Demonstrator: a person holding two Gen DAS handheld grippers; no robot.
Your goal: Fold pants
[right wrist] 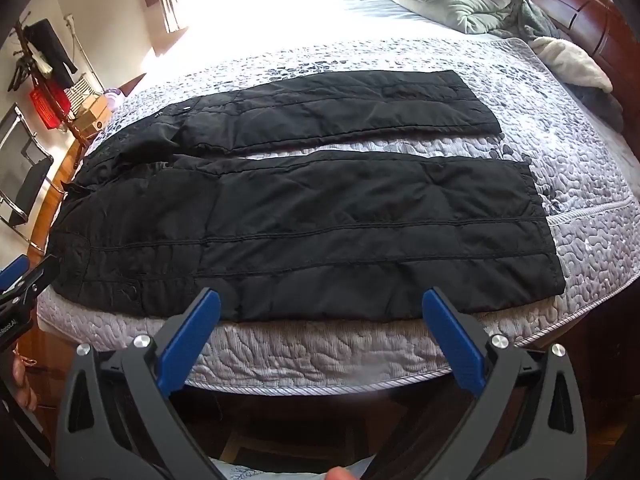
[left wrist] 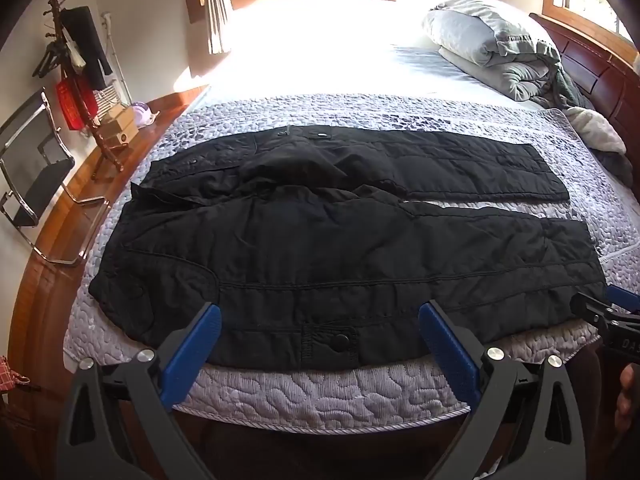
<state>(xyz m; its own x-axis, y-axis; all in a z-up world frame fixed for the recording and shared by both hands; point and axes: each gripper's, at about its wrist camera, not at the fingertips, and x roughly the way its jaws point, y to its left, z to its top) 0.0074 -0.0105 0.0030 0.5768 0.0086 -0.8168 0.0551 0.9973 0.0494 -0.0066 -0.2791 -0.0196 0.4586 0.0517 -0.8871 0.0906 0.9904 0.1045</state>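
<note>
Black quilted pants (left wrist: 320,240) lie spread flat on the bed, waist to the left, both legs running right with a narrow gap between them. They also show in the right wrist view (right wrist: 312,216). My left gripper (left wrist: 320,316) is open and empty, hovering over the near edge of the pants by the waist and a buttoned pocket (left wrist: 340,342). My right gripper (right wrist: 320,304) is open and empty, over the near edge of the near leg. The right gripper also shows at the right edge of the left wrist view (left wrist: 612,312).
The pants rest on a grey quilted bedspread (left wrist: 320,396) over a wooden-framed bed. Folded grey bedding (left wrist: 492,40) sits at the far right by the headboard (left wrist: 600,68). A chair (left wrist: 36,184) and a coat stand (left wrist: 76,76) are on the left.
</note>
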